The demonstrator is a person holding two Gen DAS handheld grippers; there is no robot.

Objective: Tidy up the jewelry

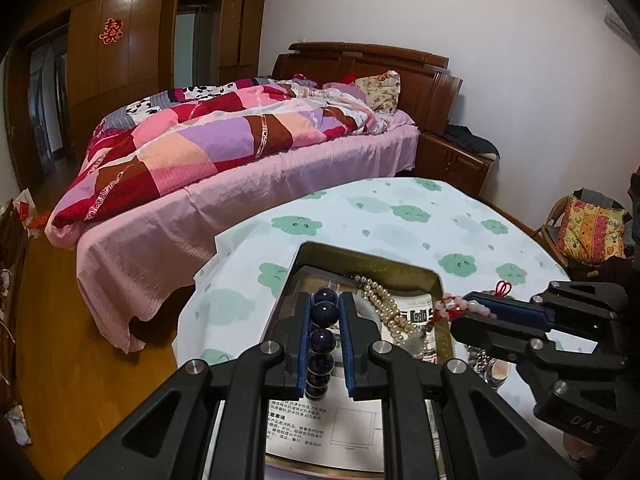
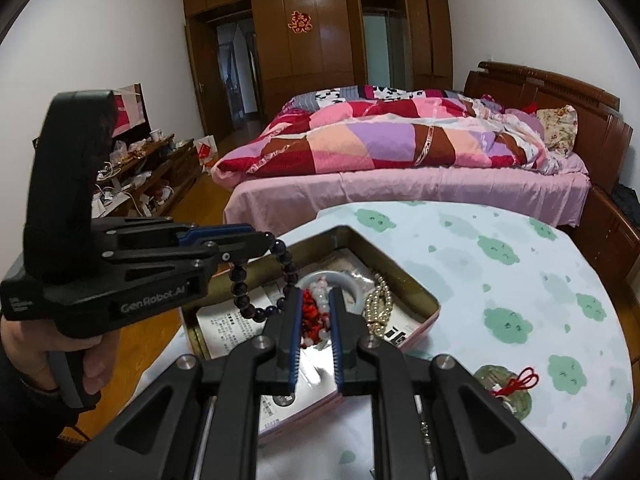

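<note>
Left gripper (image 1: 325, 310) clamped on a dark purple bead bracelet (image 1: 323, 314); the loop hangs from its tips over the open metal tin (image 2: 434, 306), above the near-left half. Right gripper (image 2: 316, 312) clamped on a red-and-pink bead strand (image 2: 316, 308), also over the tin, beside the left gripper's loop. The two grippers sit close, nearly crossing above the tin.

Inside the tin: pearl necklace (image 1: 384, 304) against the right wall, a pale jade bangle (image 2: 340, 280) near the middle, printed paper lining the floor.

Tin stands on a cloud-print tablecloth (image 2: 500, 280). Cloth beyond and right of the tin lies open to the table edge. A red-corded pendant (image 2: 516, 386) lies on the cloth right of the tin. Bed (image 2: 400, 184) is just beyond the far table edge.
</note>
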